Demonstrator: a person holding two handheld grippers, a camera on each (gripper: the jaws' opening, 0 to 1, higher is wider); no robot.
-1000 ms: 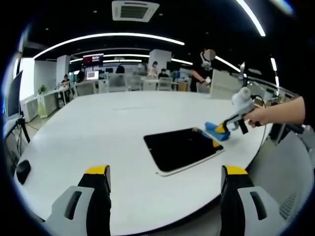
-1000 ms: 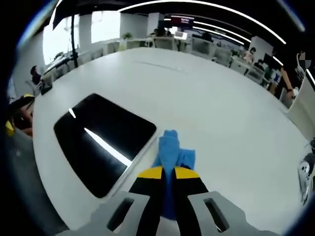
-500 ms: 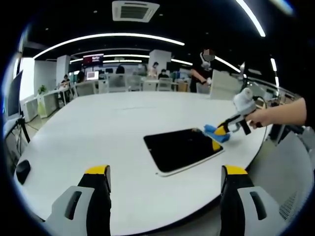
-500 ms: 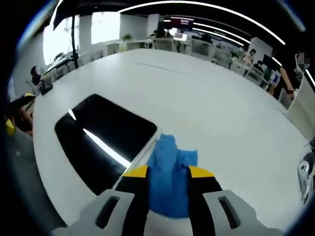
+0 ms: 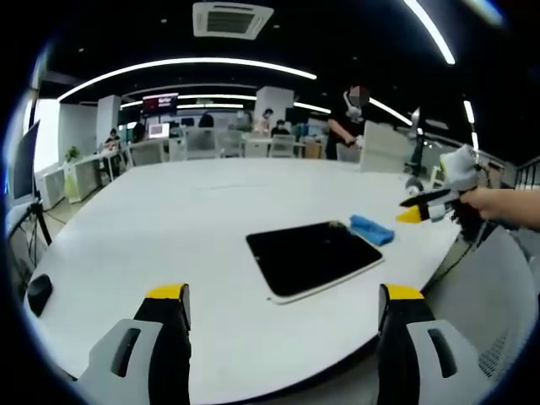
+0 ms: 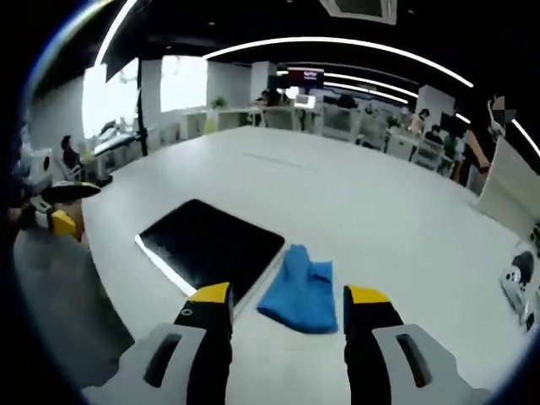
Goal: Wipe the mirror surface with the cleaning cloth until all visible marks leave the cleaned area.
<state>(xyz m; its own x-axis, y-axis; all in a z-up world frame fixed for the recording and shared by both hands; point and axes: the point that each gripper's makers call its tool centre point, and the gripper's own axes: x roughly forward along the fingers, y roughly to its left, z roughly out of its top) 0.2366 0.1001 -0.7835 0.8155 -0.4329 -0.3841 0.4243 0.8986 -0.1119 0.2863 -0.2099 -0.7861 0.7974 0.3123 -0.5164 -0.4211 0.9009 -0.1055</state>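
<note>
In the left gripper view, the left gripper (image 5: 283, 304) hangs over the near edge of a white table (image 5: 169, 219), its yellow-tipped jaws spread wide with nothing between them. The mirror (image 5: 312, 255), a dark rounded slab, lies flat on the table ahead and a little right. The blue cloth (image 5: 372, 229) lies crumpled on the table at the mirror's far right corner, just touching or just beside its edge. The right gripper (image 5: 418, 211) comes in from the right, held by a hand (image 5: 498, 207), off the table surface and apart from the cloth; its yellow tips point toward the cloth. A dark object (image 5: 39, 294) sits at the table's left edge. Desks and seated people fill the office behind, under a ceiling vent (image 5: 231, 17).

In the right gripper view, the right gripper (image 6: 288, 299) has its jaws wide apart and empty. Between them, farther on, the cloth (image 6: 301, 288) rests on the table (image 6: 380, 211) beside the mirror (image 6: 213, 245), touching its near right edge. The mirror reads black, with a pale rim along its near side. The left gripper (image 6: 59, 215) shows at the far left.
</note>
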